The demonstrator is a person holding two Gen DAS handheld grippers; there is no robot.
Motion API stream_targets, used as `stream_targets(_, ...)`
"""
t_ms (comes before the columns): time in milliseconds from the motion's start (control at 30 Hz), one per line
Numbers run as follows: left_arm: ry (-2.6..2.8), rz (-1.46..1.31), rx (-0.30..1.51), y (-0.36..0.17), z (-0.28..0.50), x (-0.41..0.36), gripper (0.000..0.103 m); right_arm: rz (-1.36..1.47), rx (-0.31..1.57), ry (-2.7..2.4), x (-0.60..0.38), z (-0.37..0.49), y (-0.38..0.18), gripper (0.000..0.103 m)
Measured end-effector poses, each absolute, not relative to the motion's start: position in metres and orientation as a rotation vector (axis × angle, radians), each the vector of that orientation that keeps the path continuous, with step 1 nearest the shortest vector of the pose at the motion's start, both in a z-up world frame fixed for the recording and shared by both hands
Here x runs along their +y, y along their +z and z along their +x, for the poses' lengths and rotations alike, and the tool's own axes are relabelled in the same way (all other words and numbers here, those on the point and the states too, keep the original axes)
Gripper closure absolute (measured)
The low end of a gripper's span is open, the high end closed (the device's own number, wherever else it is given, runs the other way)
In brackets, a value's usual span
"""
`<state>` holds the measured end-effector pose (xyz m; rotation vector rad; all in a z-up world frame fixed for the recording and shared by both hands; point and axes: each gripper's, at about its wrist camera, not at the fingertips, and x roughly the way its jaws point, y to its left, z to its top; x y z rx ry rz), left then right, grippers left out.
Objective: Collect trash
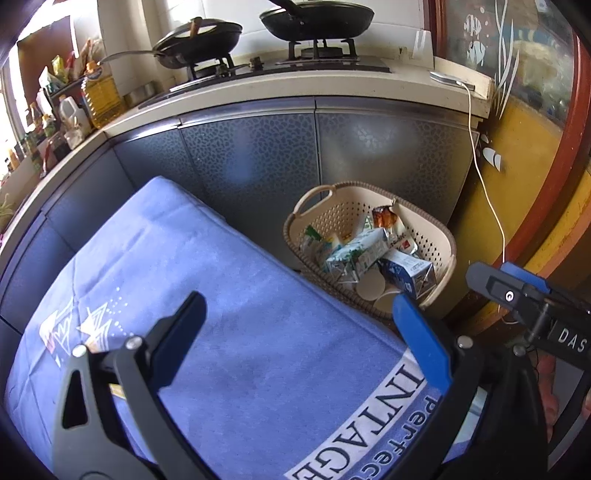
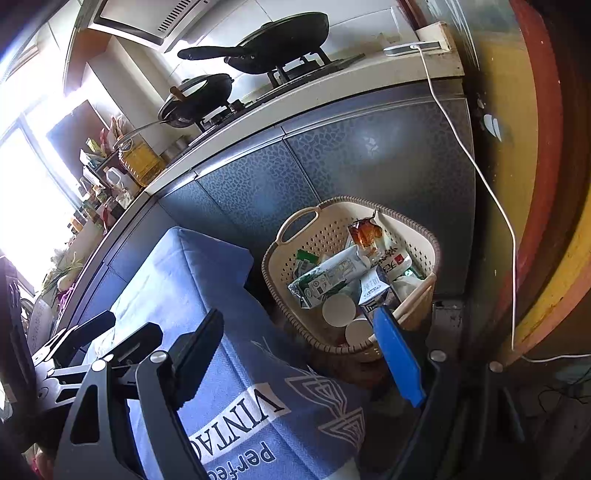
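A beige perforated basket (image 1: 325,210) stands on the floor beside the blue-clothed table (image 1: 229,295). It holds trash: milk cartons (image 1: 354,254), a blue carton (image 1: 410,273), paper cups (image 1: 369,286) and a snack wrapper (image 1: 384,216). My left gripper (image 1: 299,314) is open and empty above the cloth. My right gripper (image 2: 299,332) is open and empty, over the table edge near the basket (image 2: 306,229). The cartons (image 2: 332,273) and cups (image 2: 338,310) show in the right wrist view too. The right gripper's body shows at the right of the left wrist view (image 1: 517,291).
Grey cabinet doors (image 1: 251,158) stand behind the basket, under a counter with a stove and two black pans (image 1: 317,18). Oil and sauce bottles (image 1: 99,92) crowd the counter's left. A white cable (image 1: 487,192) hangs from the counter beside a yellow and red door (image 1: 535,155).
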<state>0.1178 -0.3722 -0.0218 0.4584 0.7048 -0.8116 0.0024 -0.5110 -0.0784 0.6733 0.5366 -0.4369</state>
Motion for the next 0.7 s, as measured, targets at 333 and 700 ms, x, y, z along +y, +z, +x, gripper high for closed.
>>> stream_targets(333,-0.803,0.436,0.705,-0.0217,0.124,-0.3665,0.006,0.662,0.541,-0.439,-0.5084,0.0064,-0.0784,0.02)
stream_targets(700,-0.791,0.427,0.708,-0.022,0.1275,-0.3632,0.006,0.649,0.546,-0.434,-0.5048,0.0101,-0.0782,0.02)
